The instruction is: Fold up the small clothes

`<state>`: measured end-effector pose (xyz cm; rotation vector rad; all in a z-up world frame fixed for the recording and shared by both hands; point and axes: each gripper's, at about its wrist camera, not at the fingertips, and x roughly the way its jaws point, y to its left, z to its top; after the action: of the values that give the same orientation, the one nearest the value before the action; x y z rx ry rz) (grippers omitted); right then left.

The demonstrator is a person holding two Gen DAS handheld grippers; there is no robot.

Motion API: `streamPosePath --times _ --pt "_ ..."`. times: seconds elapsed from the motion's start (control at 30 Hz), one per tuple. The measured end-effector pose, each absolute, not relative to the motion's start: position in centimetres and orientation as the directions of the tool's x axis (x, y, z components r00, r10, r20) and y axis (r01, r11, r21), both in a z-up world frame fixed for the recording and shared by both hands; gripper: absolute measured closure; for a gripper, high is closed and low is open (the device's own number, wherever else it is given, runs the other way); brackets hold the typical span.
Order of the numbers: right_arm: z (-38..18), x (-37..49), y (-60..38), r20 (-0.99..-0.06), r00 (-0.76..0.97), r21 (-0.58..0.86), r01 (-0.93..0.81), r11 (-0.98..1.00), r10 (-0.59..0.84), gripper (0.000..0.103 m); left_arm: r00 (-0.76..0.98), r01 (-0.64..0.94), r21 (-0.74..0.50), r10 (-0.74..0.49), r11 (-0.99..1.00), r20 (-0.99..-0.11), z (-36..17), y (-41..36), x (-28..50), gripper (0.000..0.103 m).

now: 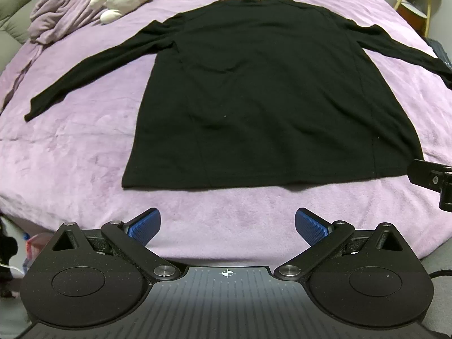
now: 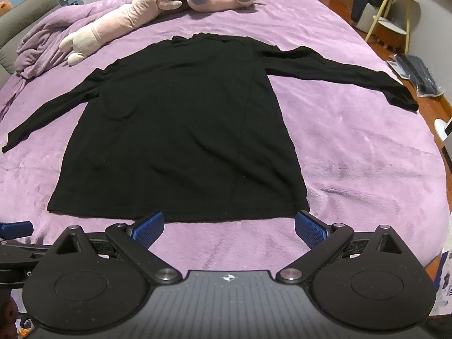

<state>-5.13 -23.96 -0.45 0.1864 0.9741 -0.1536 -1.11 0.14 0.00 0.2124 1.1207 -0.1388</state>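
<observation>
Just beyond both spread tongs lies the black top, flat.

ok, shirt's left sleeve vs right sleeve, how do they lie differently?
On the black long-sleeved shirt, the left sleeve runs straight and angles down toward the hem side; the right sleeve spreads more sideways. The left cuff sits well inside the purple blanket; the right cuff reaches the bed's edge. Both lie flat, unfolded, untouched by either claw.

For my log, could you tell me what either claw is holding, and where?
Nothing: the left claw and right claw are open, short of the black long-sleeved shirt.
</observation>
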Motion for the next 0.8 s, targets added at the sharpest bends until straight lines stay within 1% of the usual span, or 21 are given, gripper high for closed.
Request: streamPosePath --times 0.33,0.47,0.67,0.8 --pt "-0.4 -5.3 -23.9 -0.823 0.567 0.097 0.209 0.973 -0.039 0.004 0.428 0.217 0.1 -0.002 0.971 -0.904 0.1 0.4 -1.1 0.0" --pt "-0.1 -5.6 -24.1 -0.797 0.604 0.132 0.189 0.973 -0.009 0.004 0.427 0.221 0.094 -0.009 0.971 -0.904 0.1 0.4 -1.1 0.0" --pt "-0.8 -5.7 -25.2 -0.703 0.696 0.281 0.082 0.956 0.147 0.004 0.433 0.242 0.047 -0.065 0.969 -0.899 -0.4 0.6 0.0 0.0" --pt "-2.6 -4.3 -28.0 -0.682 0.698 0.399 0.106 0.911 0.218 0.004 0.476 0.233 -0.084 -0.189 0.969 -0.859 -1.1 1.8 1.6 0.0"
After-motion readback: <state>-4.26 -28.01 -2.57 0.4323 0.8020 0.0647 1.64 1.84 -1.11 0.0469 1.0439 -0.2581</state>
